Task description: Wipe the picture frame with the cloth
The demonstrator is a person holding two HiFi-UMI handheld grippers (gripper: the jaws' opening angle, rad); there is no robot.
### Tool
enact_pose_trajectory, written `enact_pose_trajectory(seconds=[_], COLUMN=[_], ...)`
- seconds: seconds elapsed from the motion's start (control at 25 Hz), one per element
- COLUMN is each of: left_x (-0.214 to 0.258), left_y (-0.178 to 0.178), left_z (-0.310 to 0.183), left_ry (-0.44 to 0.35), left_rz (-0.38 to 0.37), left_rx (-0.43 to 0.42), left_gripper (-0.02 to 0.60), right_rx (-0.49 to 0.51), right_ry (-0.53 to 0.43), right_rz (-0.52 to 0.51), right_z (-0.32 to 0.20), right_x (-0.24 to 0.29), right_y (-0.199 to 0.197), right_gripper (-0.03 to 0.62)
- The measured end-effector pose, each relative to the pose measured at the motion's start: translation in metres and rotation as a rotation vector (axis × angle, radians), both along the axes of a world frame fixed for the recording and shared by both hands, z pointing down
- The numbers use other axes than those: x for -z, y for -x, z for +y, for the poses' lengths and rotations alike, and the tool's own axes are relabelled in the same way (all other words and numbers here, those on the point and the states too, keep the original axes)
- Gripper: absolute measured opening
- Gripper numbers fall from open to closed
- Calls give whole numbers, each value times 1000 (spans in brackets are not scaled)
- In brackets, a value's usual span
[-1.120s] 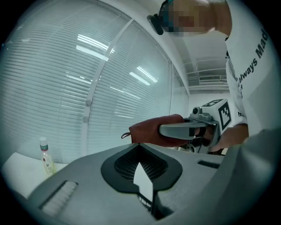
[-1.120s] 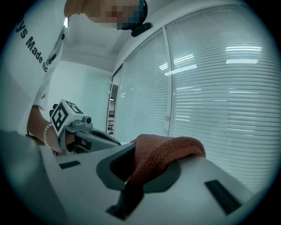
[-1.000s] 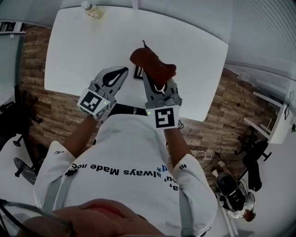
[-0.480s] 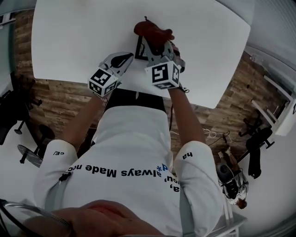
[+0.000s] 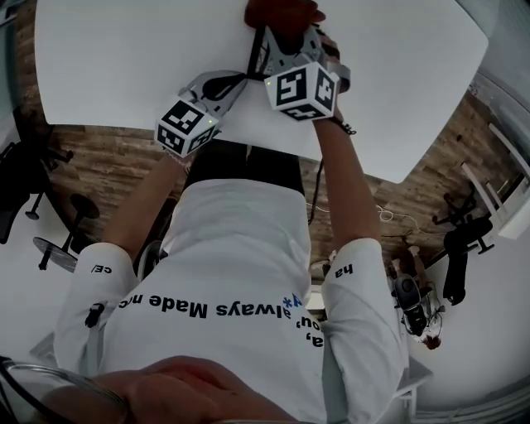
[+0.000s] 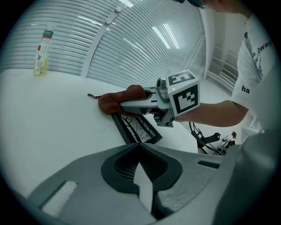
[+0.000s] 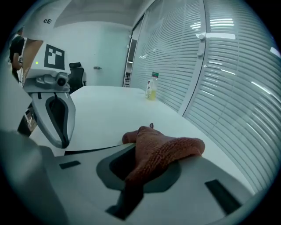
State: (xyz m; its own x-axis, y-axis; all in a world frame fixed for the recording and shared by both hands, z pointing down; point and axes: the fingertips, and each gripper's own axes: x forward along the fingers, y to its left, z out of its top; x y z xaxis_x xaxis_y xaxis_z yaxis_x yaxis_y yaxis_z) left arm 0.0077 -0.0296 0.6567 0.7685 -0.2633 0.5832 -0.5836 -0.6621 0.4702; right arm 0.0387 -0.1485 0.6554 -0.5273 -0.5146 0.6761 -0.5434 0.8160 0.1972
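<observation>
Head view: working over the white counter [image 5: 124, 58]. Holding the right tool [image 5: 286, 37] out ahead with a reddish cloth [image 5: 281, 10] bunched at its tip. Holding the left tool [image 5: 232, 80] just beside it, low over the counter.

Left gripper view: showing the left tool's jaws pressed together, gripping nothing. Seeing the picture frame [image 6: 137, 128] lying flat on the counter just ahead, cloth resting on its far end under the right tool. Noting a bottle [image 6: 41, 55] well apart, at the back.

Right gripper view: pinching the cloth fast between closed jaws, folds spilling over the top.

Judging the step: wiping, at the frame's far end. Next, probably: dragging the cloth along the frame toward the near end, pressing lightly; perhaps bracing the frame with the left tool against sliding.
</observation>
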Motion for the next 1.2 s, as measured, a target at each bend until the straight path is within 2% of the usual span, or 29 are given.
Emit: enact_pose_trajectory(seconds=[0.16, 0.36, 0.84, 1.0, 1.2], left_x=[1, 6, 8, 13, 12], left_y=[4, 10, 11, -1, -6], left_z=[-6, -12, -15, -13, -16], left_ry=[10, 7, -16, -22, -39], left_rz=[14, 47, 35, 33, 21], left_rx=[26, 89, 85, 77, 51], left_gripper=[2, 2, 2, 2, 2], right_rx=[15, 64, 153, 137, 60], right_ry=[-10, 1, 95, 81, 4], right_rz=[11, 16, -28, -27, -13], right_z=[9, 44, 138, 133, 81], right_x=[5, 13, 13, 18, 24], right_y=[6, 13, 29, 14, -9], right_gripper=[31, 31, 31, 31, 31])
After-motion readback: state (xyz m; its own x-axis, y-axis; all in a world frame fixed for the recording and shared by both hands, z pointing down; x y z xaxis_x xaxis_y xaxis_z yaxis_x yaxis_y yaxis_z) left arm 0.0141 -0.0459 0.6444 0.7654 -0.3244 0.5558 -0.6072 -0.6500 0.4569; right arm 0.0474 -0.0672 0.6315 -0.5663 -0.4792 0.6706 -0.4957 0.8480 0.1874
